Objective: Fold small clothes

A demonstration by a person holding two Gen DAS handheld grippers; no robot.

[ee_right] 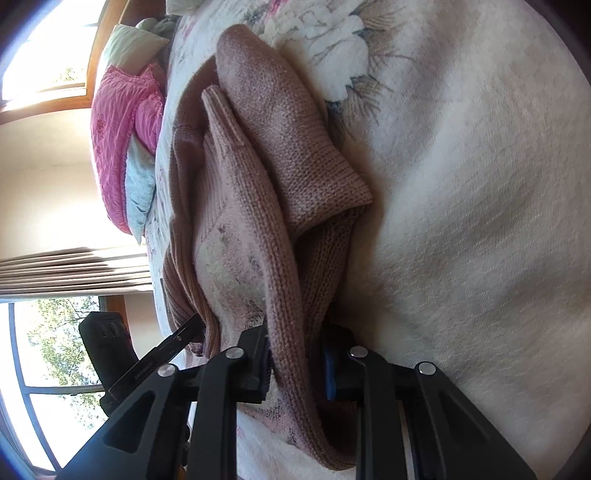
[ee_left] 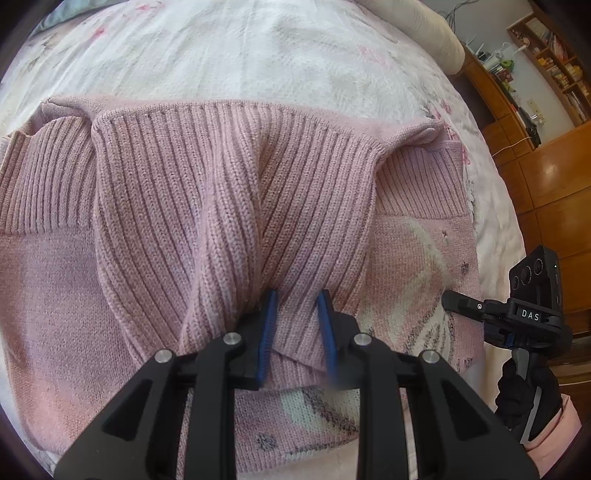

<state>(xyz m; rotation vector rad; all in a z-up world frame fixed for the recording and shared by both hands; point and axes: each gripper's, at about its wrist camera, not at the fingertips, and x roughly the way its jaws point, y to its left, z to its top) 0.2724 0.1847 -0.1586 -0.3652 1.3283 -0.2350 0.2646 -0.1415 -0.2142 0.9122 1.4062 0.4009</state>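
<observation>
A small pink knit sweater (ee_left: 177, 206) lies on the bed, its ribbed part folded over the patterned body. My left gripper (ee_left: 297, 295) is shut on a bunched fold of the ribbed knit, blue pads pressing both sides. The right gripper (ee_left: 452, 301) shows at the right edge of the left wrist view, held by a gloved hand (ee_left: 532, 398) at the sweater's right side. In the right wrist view the sweater (ee_right: 280, 155) hangs in thick folds, and my right gripper (ee_right: 295, 354) is shut on a rolled edge of it. The left gripper (ee_right: 184, 332) touches the knit at lower left.
The floral bedspread (ee_left: 258, 55) spreads beyond the sweater. A cream bolster (ee_left: 424, 26) lies at the far right. Wooden cabinets and shelves (ee_left: 546, 110) stand right of the bed. Pink and pale green bedding (ee_right: 122, 147) is piled near bright windows (ee_right: 48, 332).
</observation>
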